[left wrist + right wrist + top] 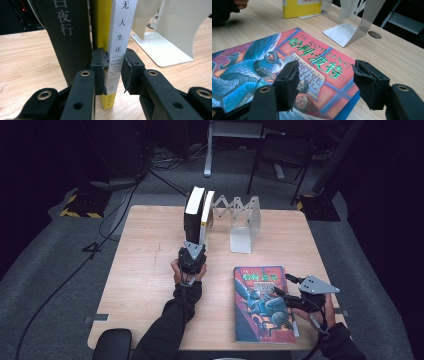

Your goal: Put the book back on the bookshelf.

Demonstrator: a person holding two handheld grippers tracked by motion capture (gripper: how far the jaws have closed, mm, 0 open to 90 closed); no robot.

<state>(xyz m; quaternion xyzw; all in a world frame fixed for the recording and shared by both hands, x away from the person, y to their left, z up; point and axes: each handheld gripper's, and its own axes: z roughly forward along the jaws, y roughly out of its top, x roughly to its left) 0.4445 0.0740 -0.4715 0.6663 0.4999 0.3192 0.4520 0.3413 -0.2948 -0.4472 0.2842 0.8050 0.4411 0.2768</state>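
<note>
1. The left gripper (115, 71) is clenching the spine of a white-and-yellow book (119, 45), its 2 pads (100, 67) pressing on either side of the spine low down, just above the table (145, 270).
2. That book is standing upright near the far edge of the table, seen in the high view as the right-hand volume (206, 215) of a pair, with the left gripper (192, 254) reaching to it from the near side.
3. A thicker dark book (66, 37) is standing upright just beside it on its left, spine facing the left gripper view; whether the 2 covers are touching is hard to tell.
4. A pale metal bookend (244, 222) with an accordion-style link is sitting on the table to the right of the standing books, its flat foot (162, 50) lying on the wood near the white-and-yellow book.
5. The right gripper (325, 85) is hovering with its jaws parted over a colourful illustrated book (287, 72), and nothing is sitting between its pads (288, 83).
6. That illustrated book (262, 302) is lying flat, cover up, at the near right part of the table, well apart from the standing pair, with the right gripper (290, 297) over its right edge.
7. The person's forearms in dark sleeves (170, 325) are coming in from the near edge, 1 hand behind each gripper.
</note>
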